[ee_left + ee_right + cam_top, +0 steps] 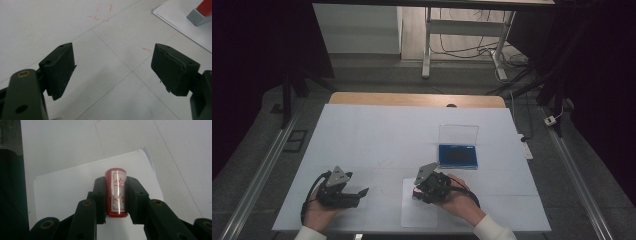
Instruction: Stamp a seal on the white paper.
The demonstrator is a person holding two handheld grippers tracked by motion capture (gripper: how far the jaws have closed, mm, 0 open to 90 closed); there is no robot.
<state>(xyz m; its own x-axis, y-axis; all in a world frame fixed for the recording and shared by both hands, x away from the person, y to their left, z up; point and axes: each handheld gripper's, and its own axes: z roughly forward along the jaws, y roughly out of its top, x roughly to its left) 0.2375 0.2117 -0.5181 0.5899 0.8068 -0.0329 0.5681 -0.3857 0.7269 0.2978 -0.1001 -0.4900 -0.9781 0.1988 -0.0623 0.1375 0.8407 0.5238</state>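
Observation:
My right gripper (115, 182) is shut on a red cylindrical stamp (116, 195) with a white label bearing red characters. It holds the stamp over a white sheet of paper (62, 192) near the table's front edge. In the high view the right gripper (417, 192) sits at the sheet (419, 215), with a bit of the red stamp (415, 191) showing at its tip. My left gripper (113, 57) is open with nothing between its fingers, low over the bare white table cover. In the high view the left gripper (362, 191) points right, towards the sheet.
A blue ink pad (457, 155) with its clear lid (457, 134) standing upright lies behind the right gripper. The white cover (377, 135) spans the table, with faint red marks (102, 12) on it. In the left gripper view the sheet's corner (175, 15) shows.

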